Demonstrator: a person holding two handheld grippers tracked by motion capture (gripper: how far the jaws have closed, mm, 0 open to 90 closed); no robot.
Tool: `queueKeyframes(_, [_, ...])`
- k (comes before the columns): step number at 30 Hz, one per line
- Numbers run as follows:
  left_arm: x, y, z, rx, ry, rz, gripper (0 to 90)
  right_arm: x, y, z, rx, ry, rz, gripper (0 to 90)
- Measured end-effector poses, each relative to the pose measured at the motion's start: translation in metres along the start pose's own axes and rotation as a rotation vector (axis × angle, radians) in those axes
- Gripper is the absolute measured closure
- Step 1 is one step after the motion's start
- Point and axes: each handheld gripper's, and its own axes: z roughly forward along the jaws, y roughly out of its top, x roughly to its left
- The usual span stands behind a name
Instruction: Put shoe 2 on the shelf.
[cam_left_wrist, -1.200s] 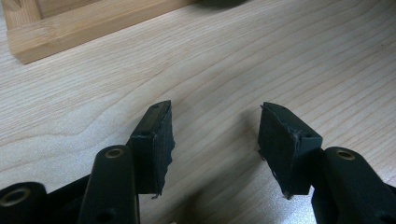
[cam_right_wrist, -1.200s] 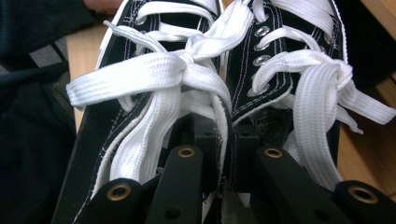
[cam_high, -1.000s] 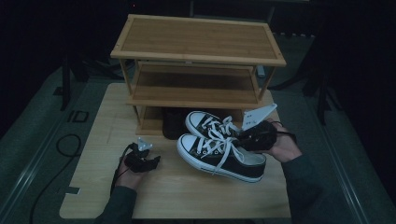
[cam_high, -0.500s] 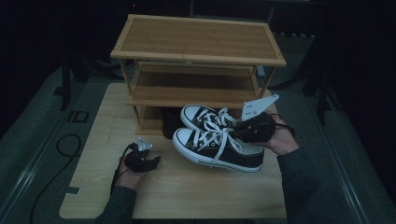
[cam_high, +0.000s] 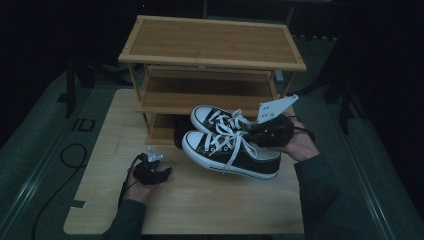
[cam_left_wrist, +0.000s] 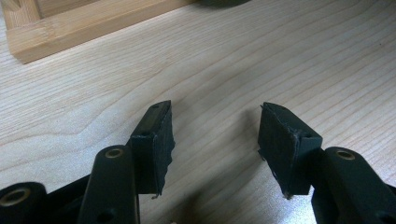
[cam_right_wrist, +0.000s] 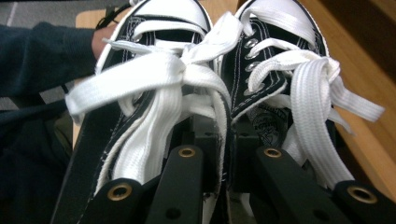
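High view: right gripper (cam_high: 261, 133) clamped on 2 black sneakers (cam_high: 227, 145), lifted before shoe rack (cam_high: 212, 55); left gripper (cam_high: 159, 174) jaws apart on table (cam_high: 200, 205).

- The surface (cam_high: 200, 200) is a pale wood-grain board with rounded corners.
- A bamboo shoe rack (cam_high: 212, 50) with three shelves stands on its far half, well beyond the left claw (cam_high: 152, 172) and just behind the right claw (cam_high: 250, 132).
- A dark object (cam_high: 181, 132) sits low at the rack's base, between the two claws.
- The left claw rests on the surface, bare wood between its spread jaws.
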Motion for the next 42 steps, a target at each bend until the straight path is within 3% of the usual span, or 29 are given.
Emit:
queueKeyframes(7, [0.0,0.0,0.0,-0.001,0.0,0.001,45.7,-0.01,0.005,-0.005,-0.04,-0.044,0.026,85.3])
queueKeyframes(21, [0.001,-0.001,0.0,-0.004,-0.004,0.001,45.7,-0.041,0.014,-0.001,-0.051,-0.142,0.073,85.2])
queueKeyframes(37, [0.001,-0.001,-0.001,-0.005,-0.006,0.0,45.7,-0.068,0.024,0.015,-0.019,-0.115,0.062,85.2])
queueKeyframes(42, [0.001,-0.001,-0.001,-0.006,-0.005,0.0,45.7,-0.07,0.027,0.023,-0.009,-0.145,0.075,85.1])
